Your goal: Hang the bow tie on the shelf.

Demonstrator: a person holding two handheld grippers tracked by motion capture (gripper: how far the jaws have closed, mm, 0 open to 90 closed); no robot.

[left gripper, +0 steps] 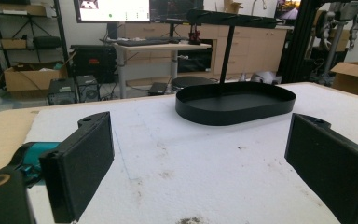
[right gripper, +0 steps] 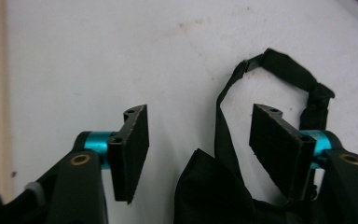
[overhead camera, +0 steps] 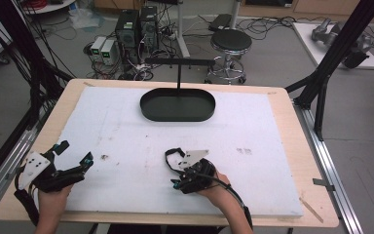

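Note:
A black fabric item [right gripper: 209, 186] with a long looped strap [right gripper: 279, 65] lies on the white foam board [overhead camera: 253, 136]. My right gripper [right gripper: 200, 114] is open and held low over it, with the fabric bunched between the bases of the jaws and the strap running up past the right jaw. From above, the strap [overhead camera: 171, 157] curls out to the left of my right gripper [overhead camera: 182, 175] near the front middle of the board. My left gripper [overhead camera: 75, 152] stands open at the front left corner. Its jaws [left gripper: 200, 140] hold nothing and face the black oval tray [left gripper: 235, 102].
The oval tray [overhead camera: 195, 108] sits at the back middle of the board, with a thin post and crossbar [overhead camera: 178, 75] rising from it. The wooden table edge [overhead camera: 292, 146] frames the board. A stool [overhead camera: 230, 41], computers and cables stand on the floor beyond.

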